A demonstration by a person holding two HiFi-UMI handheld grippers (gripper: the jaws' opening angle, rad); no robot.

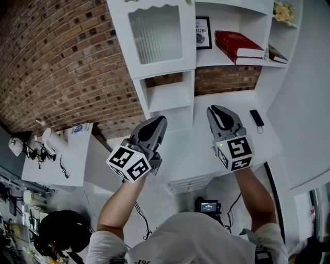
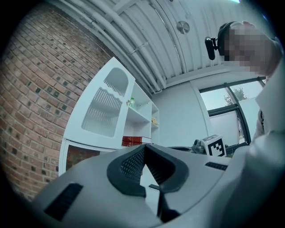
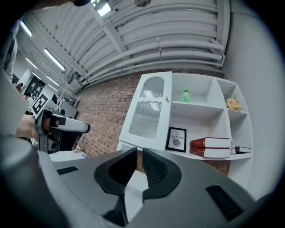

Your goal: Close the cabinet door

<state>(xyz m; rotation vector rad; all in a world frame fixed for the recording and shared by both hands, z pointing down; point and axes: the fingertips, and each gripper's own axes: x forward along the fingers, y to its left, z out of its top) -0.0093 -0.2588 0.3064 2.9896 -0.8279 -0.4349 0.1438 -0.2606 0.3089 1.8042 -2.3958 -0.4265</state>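
The white cabinet door [image 1: 154, 36] with a ribbed glass pane hangs at the left of the white shelf unit [image 1: 232, 93], and it seems to stand out a little from the front. It also shows in the left gripper view as the door [image 2: 104, 109] and in the right gripper view as the door [image 3: 147, 111], with a small knob [image 3: 168, 99] on its right edge. My left gripper [image 1: 157, 121] [image 2: 143, 148] is shut and holds nothing, below the door. The right gripper [image 1: 216, 109] [image 3: 139, 151] is beside it, below the shelves, its jaws together but for a slit and holding nothing.
The open shelves hold red books [image 1: 240, 47], a framed picture [image 1: 203, 32], flowers [image 1: 282, 11] and a green bottle [image 3: 186, 95]. A phone [image 1: 256, 118] lies on the white counter [image 1: 196, 149]. The brick wall [image 1: 56, 56] is at the left, with a cluttered table [image 1: 56, 154].
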